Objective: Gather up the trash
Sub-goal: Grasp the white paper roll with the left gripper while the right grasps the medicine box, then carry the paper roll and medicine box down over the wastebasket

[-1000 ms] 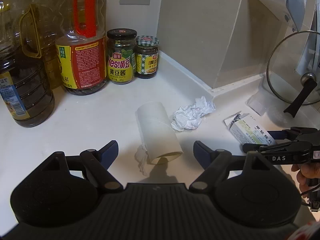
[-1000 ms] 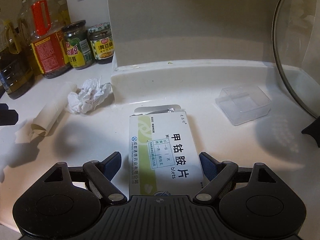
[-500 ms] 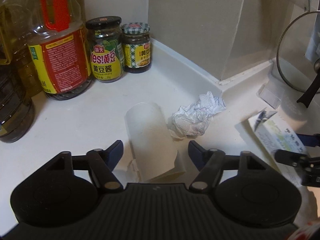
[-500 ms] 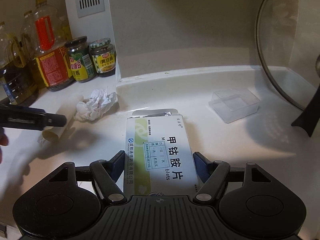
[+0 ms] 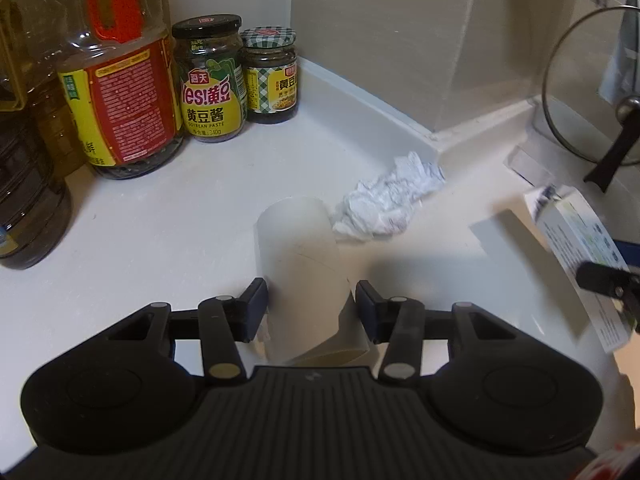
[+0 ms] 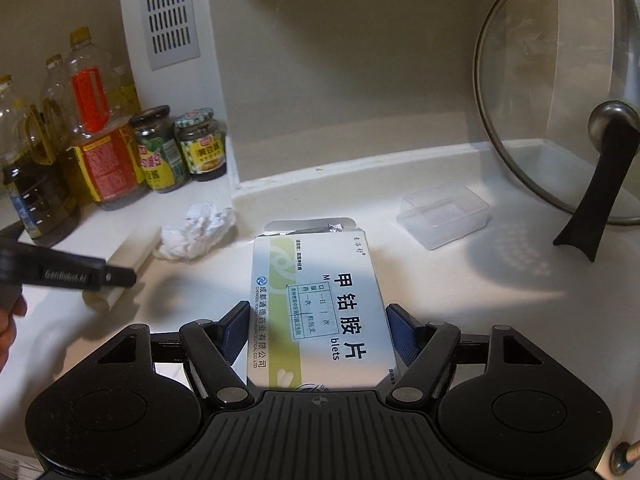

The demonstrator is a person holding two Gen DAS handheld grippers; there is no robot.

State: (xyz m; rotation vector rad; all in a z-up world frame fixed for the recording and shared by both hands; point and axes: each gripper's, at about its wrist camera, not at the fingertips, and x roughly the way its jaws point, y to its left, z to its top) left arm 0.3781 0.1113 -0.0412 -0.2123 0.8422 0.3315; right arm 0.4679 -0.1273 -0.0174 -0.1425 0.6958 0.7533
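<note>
Cardboard tube (image 5: 304,276) lay on its side on the white tabletop (image 5: 168,216), straddled by the left gripper (image 5: 310,300). Its fingers (image 5: 256,300) were closing around the tube, but the pads didn't look pressed on yet, so no grip there as far as I could judge. Crumpled tissue (image 5: 386,200) sat just beside the tube's far end, near the wall corner, untouched.

Medicine box (image 6: 320,312) was clamped between the right gripper's (image 6: 318,336) fingers (image 6: 404,338), both blue pads against its long sides. One end flap stood open with foil showing. In the left view the box hung tilted above the tabletop with its shadow beneath, so it read as lifted.

Progress, my estimate: one of three trash items secured, second being grabbed, tissue left. No bin in either view, so nothing had been dropped off yet. The clear plastic box (image 6: 444,216) near the glass pot lid (image 6: 560,112) might also count as trash; couldn't tell.

Pose: left gripper pitched steeply down, low over the tube, with part of a hand (image 6: 8,320) visible behind it in the right view. Right gripper angled down less, held off to the side toward the pot lid. Oil bottles (image 5: 116,80) and sauce jars (image 5: 212,80) stood well clear at the back.
</note>
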